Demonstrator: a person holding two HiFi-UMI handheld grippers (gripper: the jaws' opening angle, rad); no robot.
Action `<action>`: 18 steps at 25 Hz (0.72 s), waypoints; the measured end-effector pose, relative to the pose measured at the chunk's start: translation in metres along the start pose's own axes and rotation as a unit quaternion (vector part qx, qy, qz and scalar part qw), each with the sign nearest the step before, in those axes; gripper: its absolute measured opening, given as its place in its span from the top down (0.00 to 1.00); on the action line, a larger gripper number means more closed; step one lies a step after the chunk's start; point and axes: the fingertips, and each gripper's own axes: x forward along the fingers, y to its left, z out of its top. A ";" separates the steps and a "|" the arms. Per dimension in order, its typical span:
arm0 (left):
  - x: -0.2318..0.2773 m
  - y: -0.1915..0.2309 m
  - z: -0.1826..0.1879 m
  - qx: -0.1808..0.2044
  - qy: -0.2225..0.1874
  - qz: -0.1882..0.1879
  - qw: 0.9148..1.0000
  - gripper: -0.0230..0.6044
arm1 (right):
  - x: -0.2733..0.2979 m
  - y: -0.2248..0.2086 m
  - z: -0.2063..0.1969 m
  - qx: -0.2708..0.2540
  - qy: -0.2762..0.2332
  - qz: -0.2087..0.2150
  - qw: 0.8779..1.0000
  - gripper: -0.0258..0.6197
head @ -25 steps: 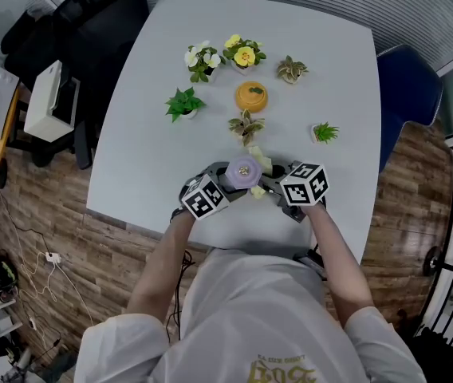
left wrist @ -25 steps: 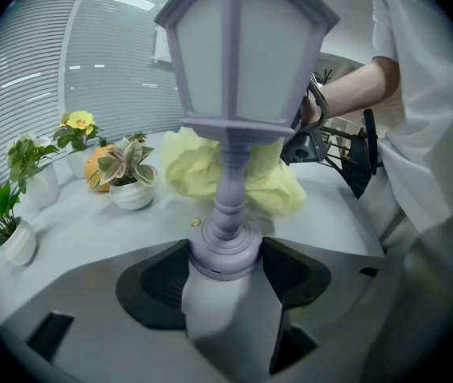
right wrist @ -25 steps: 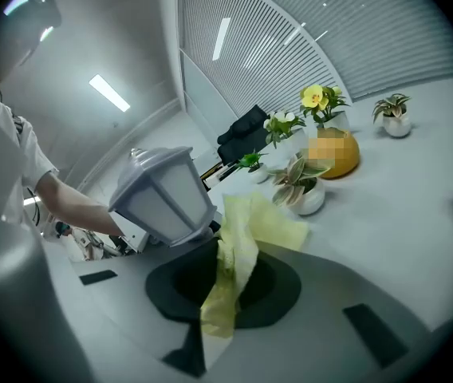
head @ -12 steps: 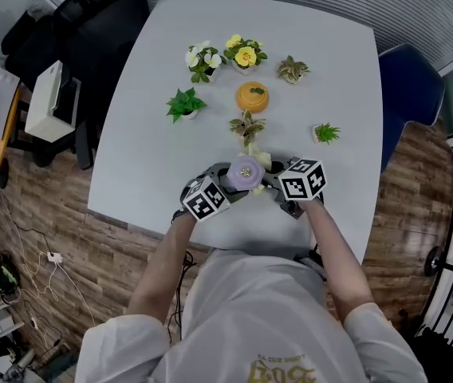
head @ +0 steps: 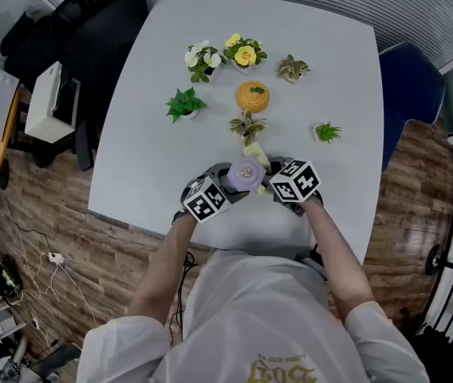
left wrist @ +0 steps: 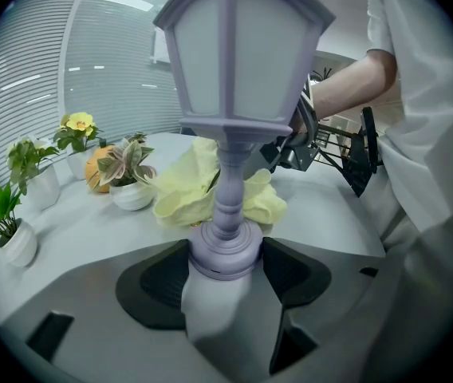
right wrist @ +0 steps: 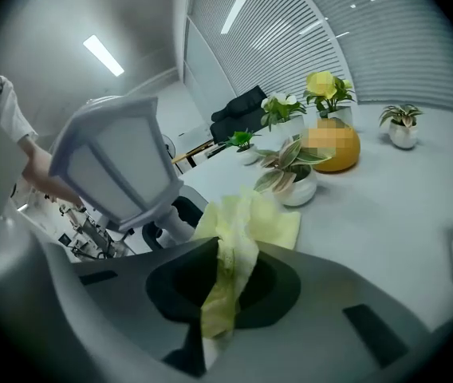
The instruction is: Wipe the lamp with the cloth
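Across the last second our right hand-held gripper (head: 281,183) has shifted left and dipped. In the head view its marker cube now crowds the lamp (head: 245,172), where a moment ago a gap showed between them. The yellow cloth (head: 256,156) came with it. The bit that peeked out on the near right of the lamp is gone, and we see cloth only on the far right side, just near of a potted plant (head: 246,124).

Our left hand-held gripper (left wrist: 225,266) has not budged. Its jaws stand wide, clamped on the lamp's round base, and the lamp stays upright at the near middle of the surface (head: 155,134). In the right gripper view the jaws are pinched narrow on a fold of the cloth (right wrist: 238,230), and the rest bunches beyond them beside the lamp's stem.

We judge that the cloth is being brought down the lamp's right side toward the stem, so the wipe is under way or about to resume. We cannot tell whether cloth and lamp are actually pressing together. The lantern head (right wrist: 119,162) sits above the cloth and looks untouched by it.
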 end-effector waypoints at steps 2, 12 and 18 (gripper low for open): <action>0.000 0.000 0.000 0.000 0.001 0.000 1.000 0.49 | 0.001 -0.001 0.000 -0.009 0.008 -0.004 1.000 0.89; 0.000 0.000 0.000 0.000 0.001 -0.001 1.000 0.49 | 0.009 -0.005 0.002 -0.022 0.025 -0.003 0.999 0.89; 0.000 0.000 0.000 0.001 0.001 0.000 1.000 0.49 | 0.015 -0.009 0.007 -0.023 0.022 -0.011 0.999 0.89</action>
